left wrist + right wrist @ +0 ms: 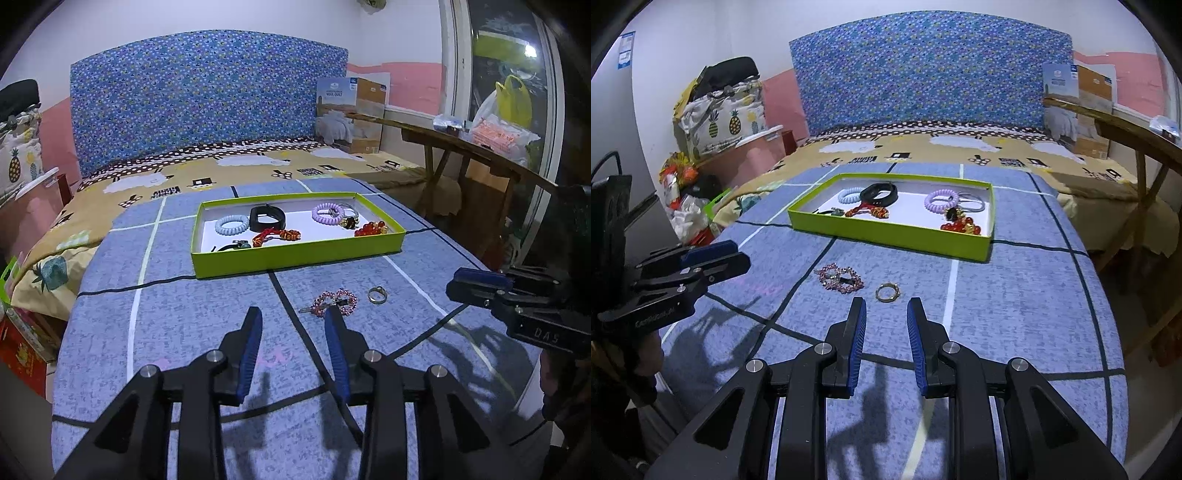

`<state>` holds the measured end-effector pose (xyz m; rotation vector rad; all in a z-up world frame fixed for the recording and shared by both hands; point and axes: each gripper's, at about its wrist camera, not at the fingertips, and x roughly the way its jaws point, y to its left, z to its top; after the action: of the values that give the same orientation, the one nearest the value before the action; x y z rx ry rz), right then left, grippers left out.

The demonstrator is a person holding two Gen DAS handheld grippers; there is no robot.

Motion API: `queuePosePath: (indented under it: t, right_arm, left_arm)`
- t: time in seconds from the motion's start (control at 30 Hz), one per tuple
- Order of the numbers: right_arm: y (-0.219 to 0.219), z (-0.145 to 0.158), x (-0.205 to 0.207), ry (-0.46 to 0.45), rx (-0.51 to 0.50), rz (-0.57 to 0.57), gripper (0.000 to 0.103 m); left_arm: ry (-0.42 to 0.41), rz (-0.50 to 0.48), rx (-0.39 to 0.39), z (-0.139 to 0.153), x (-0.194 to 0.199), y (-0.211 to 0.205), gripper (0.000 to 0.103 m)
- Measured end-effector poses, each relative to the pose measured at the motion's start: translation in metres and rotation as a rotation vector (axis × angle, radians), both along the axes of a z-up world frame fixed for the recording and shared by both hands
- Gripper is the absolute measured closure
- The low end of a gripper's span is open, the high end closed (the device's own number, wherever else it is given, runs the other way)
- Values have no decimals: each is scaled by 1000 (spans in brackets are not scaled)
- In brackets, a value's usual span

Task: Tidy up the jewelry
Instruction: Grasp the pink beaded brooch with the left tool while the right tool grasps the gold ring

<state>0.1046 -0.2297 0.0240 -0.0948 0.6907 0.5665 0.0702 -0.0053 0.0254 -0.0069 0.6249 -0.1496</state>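
A lime-green box (295, 263) (886, 237) lies on the blue checked cover and holds several pieces: a pale blue coil tie (232, 224), a black band (266, 218), a lilac coil tie (327, 213) and red beads (369, 229). In front of the box lie a pink beaded piece (338, 301) (841, 278) and a small metal ring (377, 294) (887, 291). My left gripper (293, 314) is open and empty, its right fingertip just short of the beaded piece. My right gripper (886, 304) is open too, with the ring just ahead of its gap.
A wooden bench (461, 147) (1126, 129) runs along the right of the bed, with a cardboard box (351, 114) at the blue patterned headboard (207, 99). Bags and a pineapple-print bundle (720, 114) pile up at the left. Each gripper shows at the side of the other's view.
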Motion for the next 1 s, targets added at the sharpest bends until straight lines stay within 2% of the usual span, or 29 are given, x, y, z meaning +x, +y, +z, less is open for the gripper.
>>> queuePosePath:
  t: [0.17,0.23,0.27,0.3,0.63,1.0]
  right_arm:
    - [7,-8,10,20,-10,20,79]
    - [10,-10,14,26,-17,29,74]
    - [12,-12,16,29,-22,33,65]
    - [13,-13,18,33,-29,38,62]
    - [25,-26,35,71,-85,57,62]
    - [28,-35,50,142,-81,63,62]
  left_arm:
    - [11,-40,22,-2,15,-6,64]
    - [20,-63,28,-4,22,-8,62]
    - [26,-76,29,-5,25,-9,61]
    - [32,-82,31,-7,29,-9,61]
    - [114,-180,43,-23,60,-20,61]
    - [181,-277,74,-32,84,-31,61]
